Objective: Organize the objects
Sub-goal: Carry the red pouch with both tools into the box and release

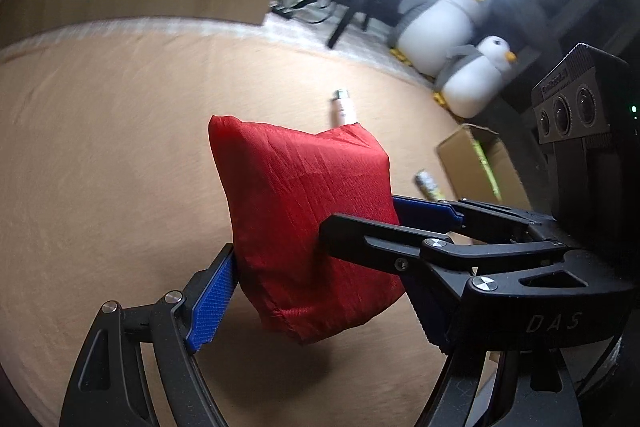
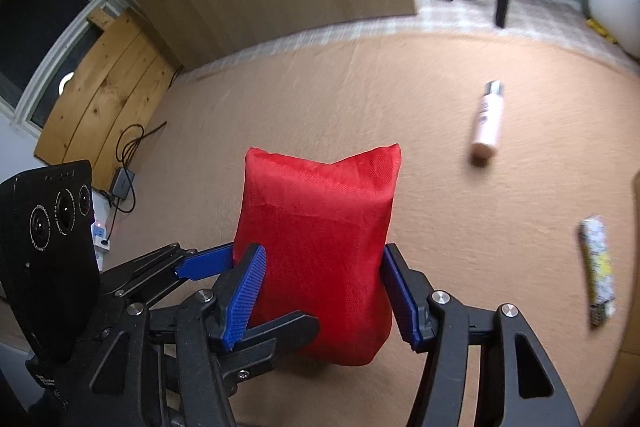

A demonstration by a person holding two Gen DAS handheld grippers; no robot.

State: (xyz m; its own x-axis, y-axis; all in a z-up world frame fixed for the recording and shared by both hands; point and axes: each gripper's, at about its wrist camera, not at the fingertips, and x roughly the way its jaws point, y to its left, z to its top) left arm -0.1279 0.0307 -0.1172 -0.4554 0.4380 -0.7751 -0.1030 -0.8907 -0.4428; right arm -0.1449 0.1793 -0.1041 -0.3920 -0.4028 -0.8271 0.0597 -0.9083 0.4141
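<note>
Left of the red pouch [image 2: 320,259] the tan floor covering [image 2: 192,155] lies open, while a white bottle [image 2: 488,119] and a wrapped packet [image 2: 598,267] obstruct the right.

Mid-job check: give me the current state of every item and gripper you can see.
Red fabric pouch: lifted off the mat, held by both grippers.
Left gripper: clamped on the pouch.
Right gripper: clamped on the pouch.
White bottle: lying flat.
Patterned tube: lying flat.
Cardboard box: open.

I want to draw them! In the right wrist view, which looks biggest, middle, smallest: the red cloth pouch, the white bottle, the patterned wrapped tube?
1. Red fabric pouch: biggest by far, though it is nearest the camera.
2 and 3. White cylindrical bottle and patterned wrapped tube: they look about alike, so no ranking.
</note>
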